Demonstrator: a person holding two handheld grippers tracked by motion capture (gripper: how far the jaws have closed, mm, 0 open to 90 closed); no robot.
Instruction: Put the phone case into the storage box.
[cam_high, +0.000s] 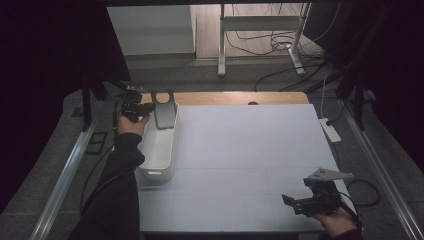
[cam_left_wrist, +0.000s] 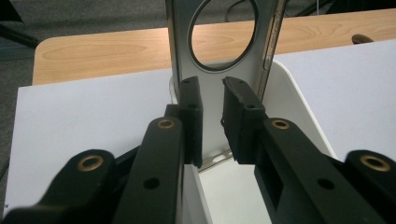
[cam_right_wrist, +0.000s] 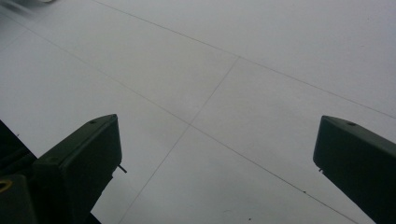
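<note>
Nearest to me, at the lower right of the high view, my right gripper (cam_high: 291, 202) rests low over the white table (cam_high: 250, 165), held in the right hand (cam_high: 336, 221); its jaws stand wide apart with nothing between them, and in the right gripper view they frame bare white surface crossed by thin seam lines. Farther off, along the table's left edge, lies the white bin (cam_high: 159, 150), a long open tub with a handle slot at its near end. At the bin's far end stands the grey phone stand (cam_high: 164, 111), upright inside the tub and leaning toward the far wall; in the left gripper view its plate with the round cut-out (cam_left_wrist: 223, 35) rises directly behind the jaw tips. My left gripper (cam_high: 136, 107), carried by the left hand (cam_high: 131, 124) on a dark sleeve, sits just beside the stand at the bin's left rim. Its jaws show a narrow gap; the stand's lower plate appears within that gap, and I see the pads clear of it, not pressing. Beyond lies the wooden table edge (cam_high: 240, 98).
</note>
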